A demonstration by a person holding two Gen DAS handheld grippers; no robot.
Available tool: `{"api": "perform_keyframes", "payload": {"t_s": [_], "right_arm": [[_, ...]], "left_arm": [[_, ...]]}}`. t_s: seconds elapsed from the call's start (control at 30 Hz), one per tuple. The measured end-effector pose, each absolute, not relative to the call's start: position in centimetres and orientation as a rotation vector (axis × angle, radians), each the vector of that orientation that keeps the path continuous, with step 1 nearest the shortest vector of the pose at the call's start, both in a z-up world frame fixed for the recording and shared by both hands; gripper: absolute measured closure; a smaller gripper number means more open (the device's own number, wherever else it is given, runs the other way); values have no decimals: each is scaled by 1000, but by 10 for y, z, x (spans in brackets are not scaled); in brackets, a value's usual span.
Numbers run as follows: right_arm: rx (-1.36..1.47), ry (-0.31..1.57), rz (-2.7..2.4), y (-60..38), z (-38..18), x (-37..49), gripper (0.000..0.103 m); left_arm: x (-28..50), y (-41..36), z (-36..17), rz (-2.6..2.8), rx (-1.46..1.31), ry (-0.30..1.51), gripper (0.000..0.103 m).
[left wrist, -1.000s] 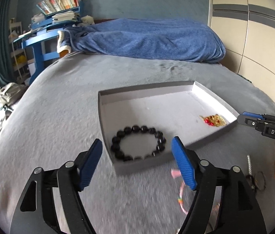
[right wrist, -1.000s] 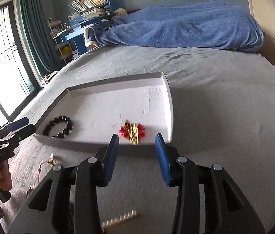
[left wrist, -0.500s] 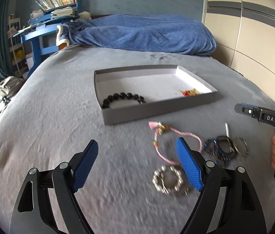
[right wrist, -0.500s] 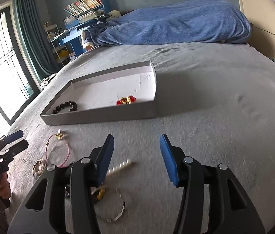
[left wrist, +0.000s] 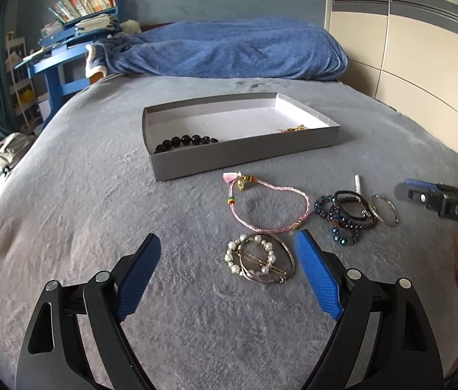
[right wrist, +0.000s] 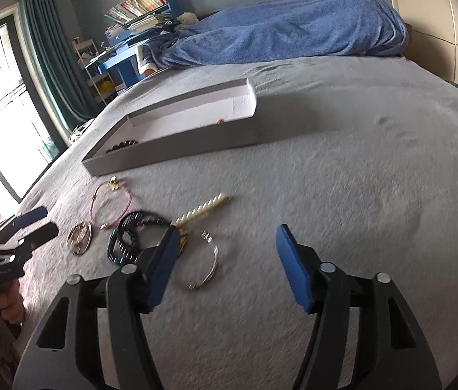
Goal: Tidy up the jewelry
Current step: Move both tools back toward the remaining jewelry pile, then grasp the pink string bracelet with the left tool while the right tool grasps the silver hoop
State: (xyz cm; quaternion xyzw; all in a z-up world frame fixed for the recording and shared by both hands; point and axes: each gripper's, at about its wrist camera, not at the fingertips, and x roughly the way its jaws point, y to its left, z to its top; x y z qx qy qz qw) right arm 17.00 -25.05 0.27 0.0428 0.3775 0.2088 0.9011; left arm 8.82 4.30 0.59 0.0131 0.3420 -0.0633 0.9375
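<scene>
Grey plush bed [left wrist: 82,201], blue blanket [left wrist: 229,52], grey tray [left wrist: 242,157], left gripper [left wrist: 229,276] and right gripper [right wrist: 225,260] both opening, empty.

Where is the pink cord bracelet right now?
In the left wrist view the pink cord bracelet lies loose on the grey bedspread, just in front of the grey tray, between the pearl hair clip and the dark beaded bracelets to its right.

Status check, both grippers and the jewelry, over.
Left gripper and right gripper empty, jaws opening. Black bead bracelet in tray; pearl clip ahead. Nothing blocking.
</scene>
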Motion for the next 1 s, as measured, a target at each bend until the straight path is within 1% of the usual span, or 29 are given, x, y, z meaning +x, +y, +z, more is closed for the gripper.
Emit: {"api": "perform_keyframes", "payload": {"t_s": [0.07, 0.17, 0.47, 0.57, 0.63, 0.73, 0.8, 0.9, 0.93, 0.97, 1.0], "right_arm": [[57, 776, 445, -244, 2, 165, 41], [6, 781, 464, -233, 0, 162, 36], [-72, 859, 448, -218, -15, 173, 36], [-87, 858, 439, -215, -16, 174, 40], [-89, 856, 439, -215, -16, 175, 48], [-81, 856, 445, -217, -17, 177, 55], [-69, 856, 447, -220, -17, 178, 57], [-58, 854, 451, -221, -16, 177, 58], [-55, 854, 453, -221, -16, 177, 58], [-50, 852, 455, -221, -16, 177, 58], [-47, 851, 456, -222, -15, 177, 58]], "left_arm": [[88, 44, 5, -123, 25, 704, 18], [89, 43, 3, -116, 27, 708, 18], [99, 42, -3, -124, 30, 753, 17], [105, 41, -3, -131, 20, 761, 17], [111, 40, -2, -136, 15, 764, 17], [124, 36, -1, -136, 20, 767, 17], [137, 34, -1, -138, 18, 778, 18], [152, 33, -5, -148, 9, 804, 29], [160, 33, -8, -156, -2, 823, 38], [165, 34, -11, -158, -9, 837, 45], [169, 35, -14, -157, -19, 848, 48]]}}
